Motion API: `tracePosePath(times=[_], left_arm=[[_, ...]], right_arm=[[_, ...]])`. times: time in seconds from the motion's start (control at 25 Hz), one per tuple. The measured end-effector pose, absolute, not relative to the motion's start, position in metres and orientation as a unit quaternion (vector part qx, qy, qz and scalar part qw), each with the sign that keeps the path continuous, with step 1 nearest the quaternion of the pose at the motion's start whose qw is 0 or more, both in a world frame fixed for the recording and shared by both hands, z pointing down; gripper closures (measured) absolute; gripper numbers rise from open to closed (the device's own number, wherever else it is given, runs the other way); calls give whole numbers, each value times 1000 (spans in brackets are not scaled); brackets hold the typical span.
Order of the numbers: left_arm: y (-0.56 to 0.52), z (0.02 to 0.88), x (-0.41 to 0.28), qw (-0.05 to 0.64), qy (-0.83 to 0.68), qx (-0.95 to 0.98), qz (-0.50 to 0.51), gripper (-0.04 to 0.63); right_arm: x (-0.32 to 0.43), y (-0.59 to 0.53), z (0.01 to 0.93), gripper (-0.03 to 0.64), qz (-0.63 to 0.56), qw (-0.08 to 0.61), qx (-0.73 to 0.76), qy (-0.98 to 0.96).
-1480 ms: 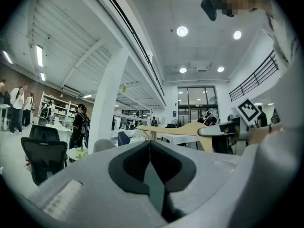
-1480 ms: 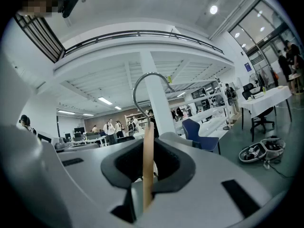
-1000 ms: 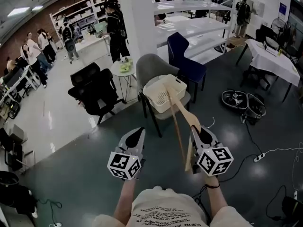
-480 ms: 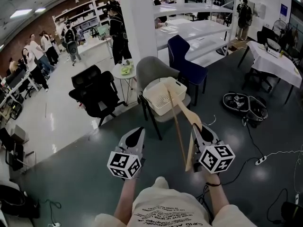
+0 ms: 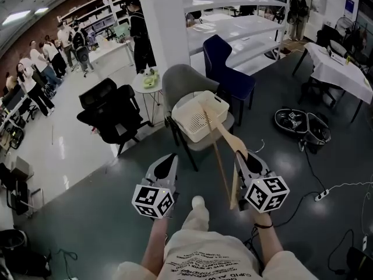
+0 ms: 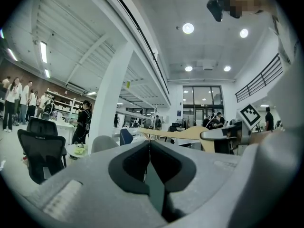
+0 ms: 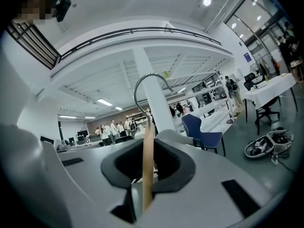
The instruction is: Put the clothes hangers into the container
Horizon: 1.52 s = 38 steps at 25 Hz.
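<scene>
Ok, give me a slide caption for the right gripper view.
Right gripper with jaws shut on a wooden clothes hanger, metal hook up, blue chair beyond.

I see grey chair (image 5: 185, 79) just in front of blue chair (image 5: 224, 63) | black office chair (image 5: 112, 112) left, near small round table (image 5: 145, 84) | white pillar (image 5: 162, 22) behind | white-clothed table (image 5: 339, 69) far right

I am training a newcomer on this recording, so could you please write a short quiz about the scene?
1. True or false: the right gripper is shut on the wooden clothes hanger with a metal hook.
2. The white perforated plastic basket sits on: A) the floor, B) the grey chair, C) the white-clothed table?
3. What does the left gripper hold?
Key: 1 true; 2 B; 3 nothing, its jaws are together.
</scene>
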<state>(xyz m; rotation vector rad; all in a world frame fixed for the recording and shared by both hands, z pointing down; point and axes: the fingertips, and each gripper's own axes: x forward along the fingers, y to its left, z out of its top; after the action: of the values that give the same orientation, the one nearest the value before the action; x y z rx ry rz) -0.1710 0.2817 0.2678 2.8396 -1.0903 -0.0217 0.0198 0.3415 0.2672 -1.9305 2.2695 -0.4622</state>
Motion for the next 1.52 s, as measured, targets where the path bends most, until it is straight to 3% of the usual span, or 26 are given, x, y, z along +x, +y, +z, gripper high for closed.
tracePosePath(times=[0.68,1.52], left_arm=[[100,304,-127,104,-340,934,20,572],[-21,350,-97,156,-355,921,46,572]], right_arm=[[57,165,303,561,-204,29,-644,737],[91,25,338,561,-239,3,-615,752]])
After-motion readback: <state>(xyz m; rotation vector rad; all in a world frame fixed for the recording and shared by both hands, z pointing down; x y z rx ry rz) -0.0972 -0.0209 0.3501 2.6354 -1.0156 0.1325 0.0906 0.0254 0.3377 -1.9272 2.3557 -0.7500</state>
